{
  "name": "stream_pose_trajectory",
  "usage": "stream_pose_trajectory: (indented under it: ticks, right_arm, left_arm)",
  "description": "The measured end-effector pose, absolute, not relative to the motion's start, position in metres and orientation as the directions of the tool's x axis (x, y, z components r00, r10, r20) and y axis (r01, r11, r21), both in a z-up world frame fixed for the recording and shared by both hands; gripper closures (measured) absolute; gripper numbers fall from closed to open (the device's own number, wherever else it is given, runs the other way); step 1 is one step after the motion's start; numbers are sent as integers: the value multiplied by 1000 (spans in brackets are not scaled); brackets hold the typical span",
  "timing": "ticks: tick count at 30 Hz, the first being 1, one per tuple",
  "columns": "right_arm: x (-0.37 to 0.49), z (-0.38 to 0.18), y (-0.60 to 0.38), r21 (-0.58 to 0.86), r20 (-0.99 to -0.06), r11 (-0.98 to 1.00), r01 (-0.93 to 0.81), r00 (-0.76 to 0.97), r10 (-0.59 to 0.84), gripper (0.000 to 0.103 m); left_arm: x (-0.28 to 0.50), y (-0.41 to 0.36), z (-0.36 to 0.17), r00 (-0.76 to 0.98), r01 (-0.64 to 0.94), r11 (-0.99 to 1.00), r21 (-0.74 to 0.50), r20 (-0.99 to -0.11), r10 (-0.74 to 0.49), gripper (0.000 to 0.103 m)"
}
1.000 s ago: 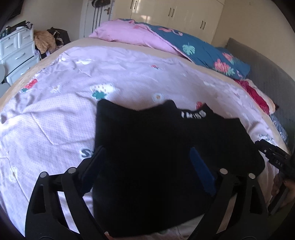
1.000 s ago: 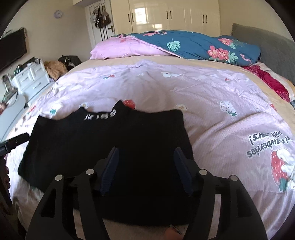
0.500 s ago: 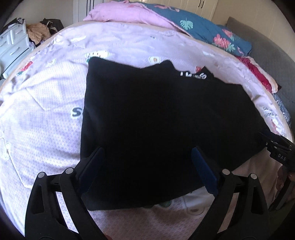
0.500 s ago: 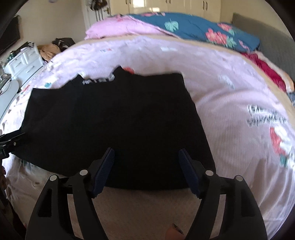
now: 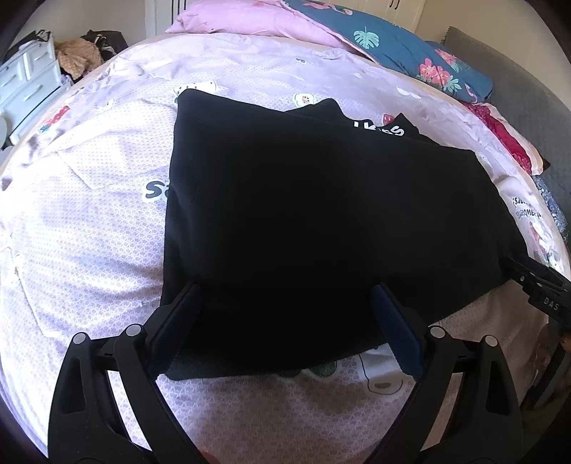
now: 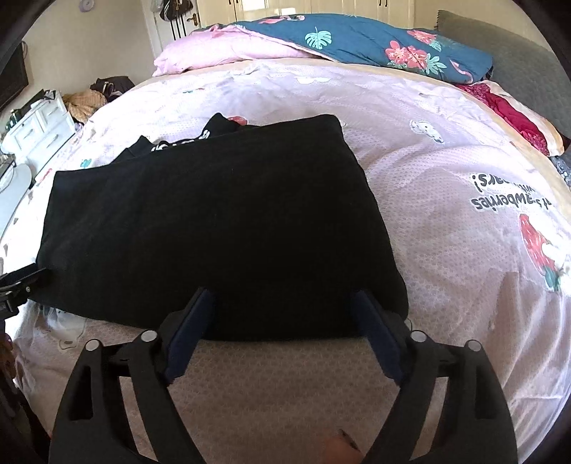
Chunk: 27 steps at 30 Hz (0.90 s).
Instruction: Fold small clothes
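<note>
A black garment [image 5: 303, 221] lies flat on the pink printed bedsheet [image 5: 89, 214], with white lettering [image 5: 383, 129] at its far edge. My left gripper [image 5: 285, 291] is open, its blue pads wide apart over the garment's near left corner and not pinching it. My right gripper [image 6: 283, 294] hangs over the near right edge of the same garment [image 6: 214, 221]. Its jaws are opening; the cloth's edge shows between the pads, but they do not press on it. Each gripper shows at the edge of the other view: the right gripper [image 5: 535, 285] and the left gripper [image 6: 18, 282].
A pink pillow [image 5: 249, 18] and a blue floral quilt [image 5: 410, 50] lie at the head of the bed. A red cloth [image 5: 503, 132] and a grey headboard [image 5: 517, 78] are on the right. White drawers [image 5: 25, 82] stand off the left side.
Both views have sunk and tipped down toward the bed, so the garment looms larger. The right gripper's pads have spread wider. The garment has not shifted.
</note>
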State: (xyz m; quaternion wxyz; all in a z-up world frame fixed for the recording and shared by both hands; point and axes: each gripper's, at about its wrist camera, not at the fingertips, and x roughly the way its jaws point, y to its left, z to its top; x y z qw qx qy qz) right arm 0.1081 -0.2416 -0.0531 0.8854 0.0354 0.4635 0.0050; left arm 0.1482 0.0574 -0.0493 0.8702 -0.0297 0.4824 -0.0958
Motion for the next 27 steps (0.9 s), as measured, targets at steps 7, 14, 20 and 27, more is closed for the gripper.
stream_pose_trajectory:
  ticks: [7,14,20,27]
  right_arm:
    - [96,-37,-244,73,-788,997,23,614,44,6]
    - [83,-26,-246,63,-772,998,25,635,33,4]
    - [71,-17,-244,52,-761,999,11,648,32,4]
    - [61,-5,-228,33,-749,999,-29,661,44,4]
  left_arm:
    - [140,60,-43,520,127,979,-157,-830,-201,15]
    - [132,60,-34,527,123,978,-167,-824,-207,11]
    - [122,58,-27,531,123,978,-169,-821,-209,9]
    - [110,68,-23,537,103,980,-169,-820,-197,9]
